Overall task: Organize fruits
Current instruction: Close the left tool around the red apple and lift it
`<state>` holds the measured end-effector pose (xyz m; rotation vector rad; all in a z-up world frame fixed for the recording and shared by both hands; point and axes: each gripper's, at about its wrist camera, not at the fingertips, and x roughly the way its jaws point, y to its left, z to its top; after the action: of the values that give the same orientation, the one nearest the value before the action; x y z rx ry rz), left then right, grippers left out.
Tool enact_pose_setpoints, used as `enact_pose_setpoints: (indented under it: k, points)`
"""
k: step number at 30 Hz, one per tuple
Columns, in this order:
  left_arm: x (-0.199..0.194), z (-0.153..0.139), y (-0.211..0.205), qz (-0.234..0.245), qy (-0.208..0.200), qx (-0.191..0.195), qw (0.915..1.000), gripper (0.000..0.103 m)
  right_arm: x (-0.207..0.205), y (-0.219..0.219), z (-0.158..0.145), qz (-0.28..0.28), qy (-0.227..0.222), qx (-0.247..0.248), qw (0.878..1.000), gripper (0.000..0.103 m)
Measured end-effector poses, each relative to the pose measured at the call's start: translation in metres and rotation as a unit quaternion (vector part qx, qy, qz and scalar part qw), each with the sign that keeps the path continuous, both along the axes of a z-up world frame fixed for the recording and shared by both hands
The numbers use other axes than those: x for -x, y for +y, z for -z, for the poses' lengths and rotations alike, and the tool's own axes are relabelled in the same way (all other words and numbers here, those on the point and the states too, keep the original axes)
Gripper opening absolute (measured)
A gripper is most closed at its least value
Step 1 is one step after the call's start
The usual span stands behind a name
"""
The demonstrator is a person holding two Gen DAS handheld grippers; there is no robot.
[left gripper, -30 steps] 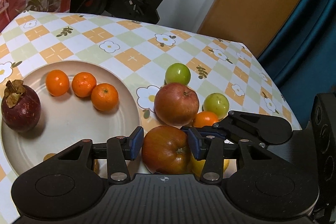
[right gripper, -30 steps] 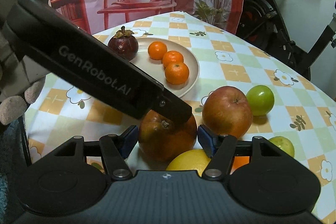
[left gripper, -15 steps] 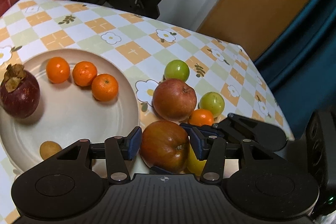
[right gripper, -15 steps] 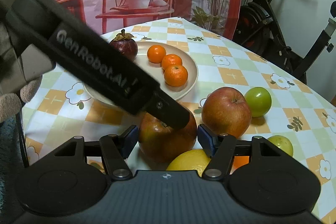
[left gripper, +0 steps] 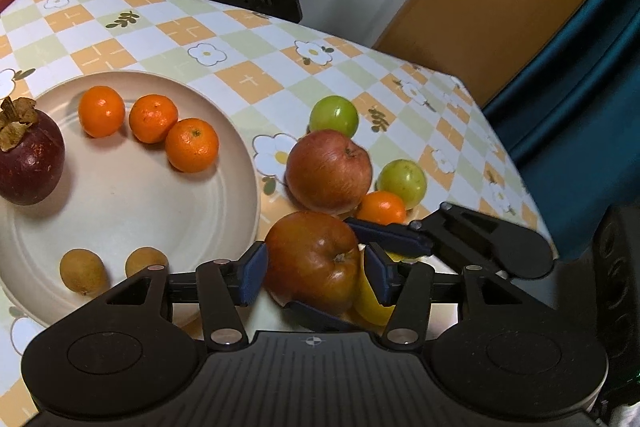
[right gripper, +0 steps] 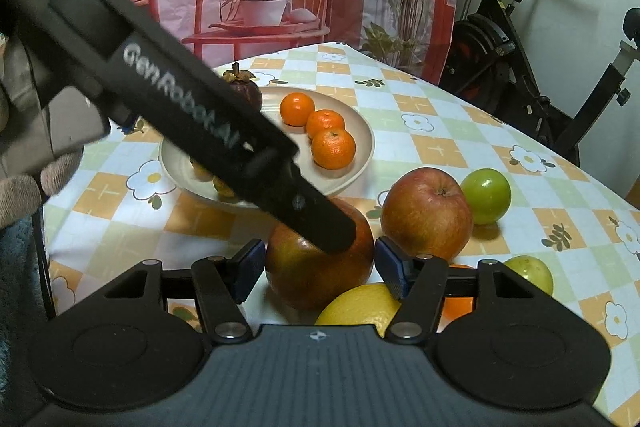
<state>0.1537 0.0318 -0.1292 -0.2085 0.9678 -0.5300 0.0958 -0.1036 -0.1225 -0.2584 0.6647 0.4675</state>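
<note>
A dark red apple (left gripper: 312, 259) (right gripper: 320, 267) rests on the checked tablecloth just right of the beige plate (left gripper: 120, 219). Both grippers bracket it. My left gripper (left gripper: 314, 277) has its jaws opening, and small gaps show between its blue pads and the apple. One of its fingers (right gripper: 256, 151) crosses the apple's top in the right wrist view. My right gripper (right gripper: 320, 269) has both pads against the apple's sides. The plate carries a mangosteen (left gripper: 28, 163), three mandarins (left gripper: 154, 119) and two longans (left gripper: 82, 271).
Close around the held apple lie a second red apple (left gripper: 328, 171), two green fruits (left gripper: 334, 115) (left gripper: 402, 183), a mandarin (left gripper: 380, 207) and a lemon (right gripper: 360, 303). The table edge (left gripper: 500, 131) drops off at the right. An exercise bike (right gripper: 520, 67) stands behind. A gloved hand (right gripper: 20, 187) holds the left gripper.
The left gripper's jaws have widened and its pads have come off the apple. Its view has shifted slightly, bringing the longans into sight. The right gripper has stayed as it was.
</note>
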Motion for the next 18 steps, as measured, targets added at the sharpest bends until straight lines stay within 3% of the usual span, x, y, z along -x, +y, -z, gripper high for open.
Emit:
enact_pose_setpoints:
  k: [9,18]
  points:
    - [0.002,0.005,-0.012,0.007,-0.014,-0.026,0.9995,0.060,-0.002,-0.003,0.001,0.000,0.001,-0.006,1.000,0.063]
    - [0.007,-0.005,-0.009,0.004,-0.026,-0.017,0.9995,0.060,0.001,-0.004,-0.004,0.006,-0.002,-0.016,1.000,0.062]
